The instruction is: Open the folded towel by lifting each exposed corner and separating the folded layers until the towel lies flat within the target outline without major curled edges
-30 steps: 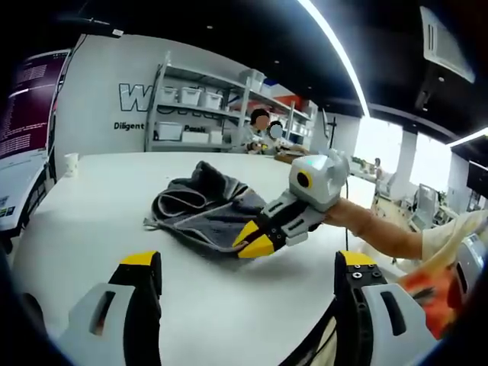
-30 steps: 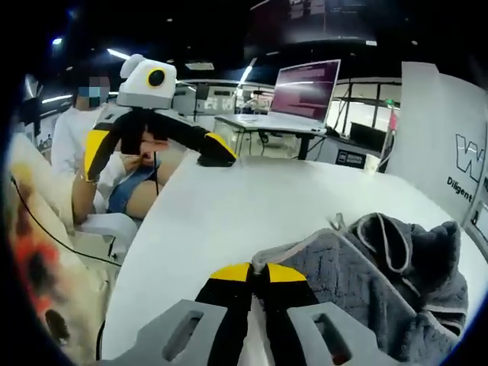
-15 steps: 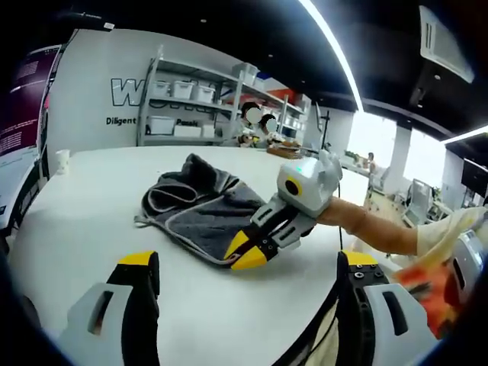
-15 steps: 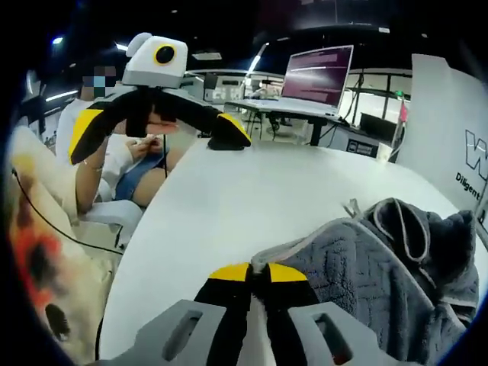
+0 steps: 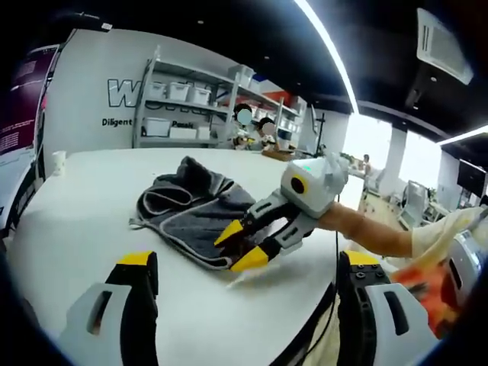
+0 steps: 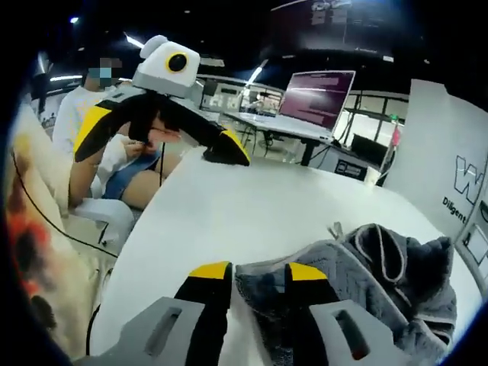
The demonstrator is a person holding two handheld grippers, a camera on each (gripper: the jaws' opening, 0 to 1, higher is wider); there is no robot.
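Towel (image 5: 194, 221): one, crumpled on table (image 5: 84, 198); two grippers, right gripper (image 5: 244, 248) parted at corner, left gripper (image 6: 156, 137) wide, empty

We see that the right tool (image 5: 242, 246), whose yellow tips were pressed together on the near edge of the grey towel (image 5: 194, 216) a second ago, has now parted its jaws. In the right gripper view the right tool's (image 6: 258, 271) tips stand apart, with the towel's (image 6: 358, 278) edge lying loose between them rather than pinched. The towel corner now sits lower, resting on the white surface (image 5: 76, 221).
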